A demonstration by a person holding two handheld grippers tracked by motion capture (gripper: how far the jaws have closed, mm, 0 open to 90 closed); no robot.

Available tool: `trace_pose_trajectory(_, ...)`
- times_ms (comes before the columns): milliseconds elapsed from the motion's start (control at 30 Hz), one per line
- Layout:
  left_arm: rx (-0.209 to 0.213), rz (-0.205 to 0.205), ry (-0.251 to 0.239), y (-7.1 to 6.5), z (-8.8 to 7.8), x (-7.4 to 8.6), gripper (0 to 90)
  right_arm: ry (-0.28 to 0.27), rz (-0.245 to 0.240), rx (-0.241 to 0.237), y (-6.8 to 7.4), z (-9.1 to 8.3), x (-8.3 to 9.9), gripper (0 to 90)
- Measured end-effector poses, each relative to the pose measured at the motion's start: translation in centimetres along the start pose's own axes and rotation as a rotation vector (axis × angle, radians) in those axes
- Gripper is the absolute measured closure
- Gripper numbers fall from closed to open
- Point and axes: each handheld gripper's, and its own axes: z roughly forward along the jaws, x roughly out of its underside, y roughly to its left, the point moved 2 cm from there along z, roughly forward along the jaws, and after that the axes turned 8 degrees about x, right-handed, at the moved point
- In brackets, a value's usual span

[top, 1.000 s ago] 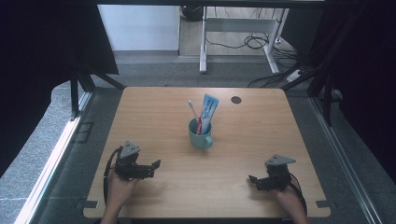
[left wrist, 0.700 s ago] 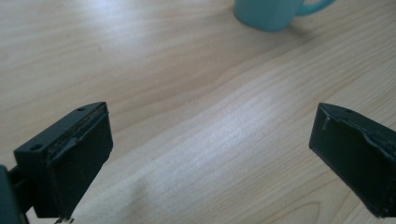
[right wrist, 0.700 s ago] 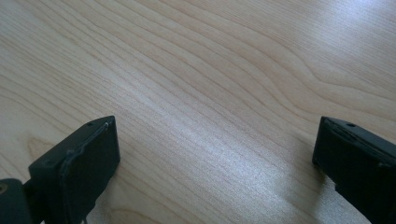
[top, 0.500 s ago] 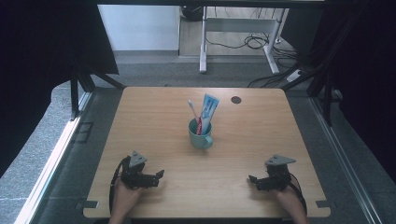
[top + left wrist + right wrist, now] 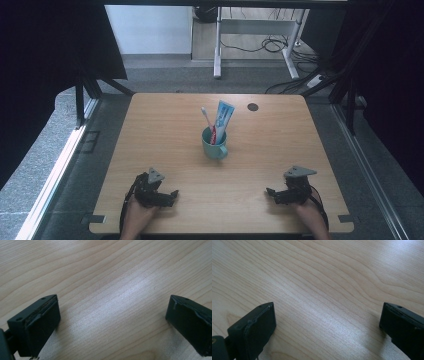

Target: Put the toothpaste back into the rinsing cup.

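My left gripper (image 5: 172, 194) near the table's (image 5: 260, 150) front edge, jaws wide apart on bare wood, my right gripper (image 5: 270, 192) likewise spread and empty, mug (image 5: 214, 146) with toothbrush (image 5: 207, 119) and toothpaste (image 5: 222, 118) mid-table, well apart from both.

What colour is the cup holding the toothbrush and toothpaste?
Teal green; the cup shows best in the high view, mid-table.

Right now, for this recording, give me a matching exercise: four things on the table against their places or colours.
Things:
1. mug
2. toothpaste tube
3. left gripper
4. dark round spot

Descriptions:
A. near edge, jaws open over bare wood
B. teal, mid-table
C. on the tabletop near the far edge
D. standing in the mug beside a toothbrush

Pairs: 1-B, 2-D, 3-A, 4-C
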Motion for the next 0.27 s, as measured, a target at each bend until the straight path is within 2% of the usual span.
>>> trace_pose_trajectory(267,-0.008,-0.012,-0.006,0.04,0.01,0.05,0.0,-0.001,0.0,-0.001,0.01,0.0,0.01,0.3)
